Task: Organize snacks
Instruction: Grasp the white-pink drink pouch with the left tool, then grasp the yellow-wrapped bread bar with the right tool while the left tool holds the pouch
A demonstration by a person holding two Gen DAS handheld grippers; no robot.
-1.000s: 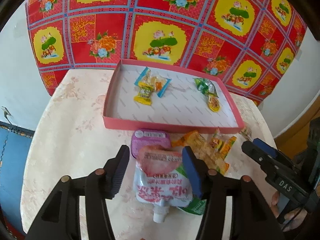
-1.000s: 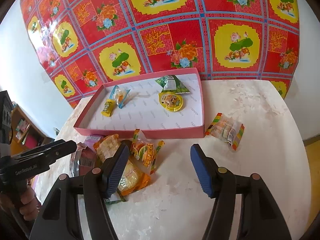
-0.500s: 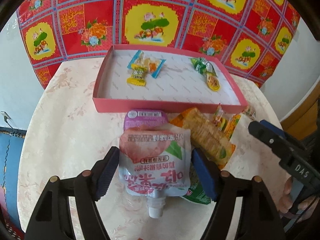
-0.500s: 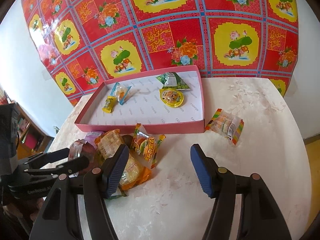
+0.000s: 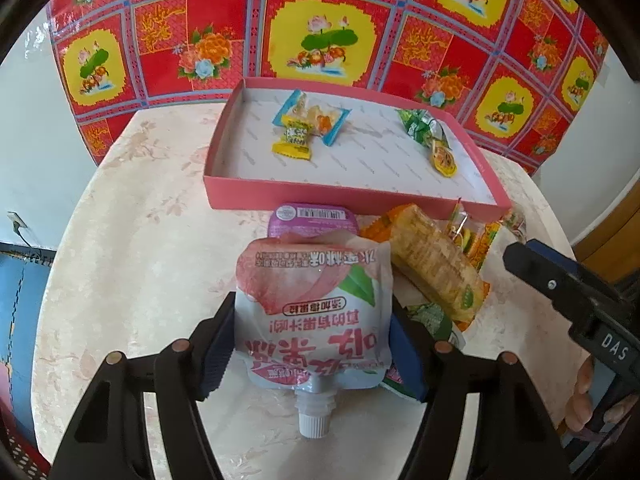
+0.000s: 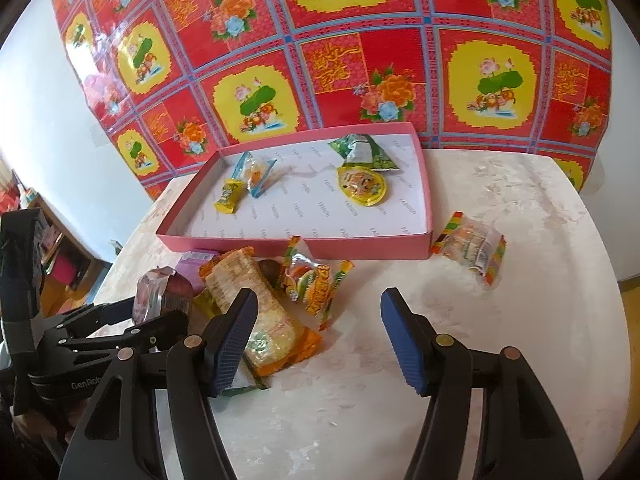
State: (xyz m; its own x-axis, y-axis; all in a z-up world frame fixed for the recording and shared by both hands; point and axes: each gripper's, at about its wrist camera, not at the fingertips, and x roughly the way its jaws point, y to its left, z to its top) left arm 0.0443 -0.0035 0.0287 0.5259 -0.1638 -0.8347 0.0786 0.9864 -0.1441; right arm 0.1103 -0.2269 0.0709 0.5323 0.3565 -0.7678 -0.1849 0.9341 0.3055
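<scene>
On my left, the left gripper (image 5: 310, 344) has its fingers pressed against both sides of a pink-and-white drink pouch (image 5: 314, 312), having just closed in a little; the pouch hangs spout toward me. Beyond it a purple jelly cup (image 5: 314, 218) sits against the pink tray (image 5: 352, 194). To the right, a cracker pack (image 5: 436, 268) and an orange candy bag (image 6: 316, 280) crowd the counter (image 6: 520, 340). My right gripper (image 6: 318, 334) hovers with fingers released over bare counter, one beside the cracker pack.
</scene>
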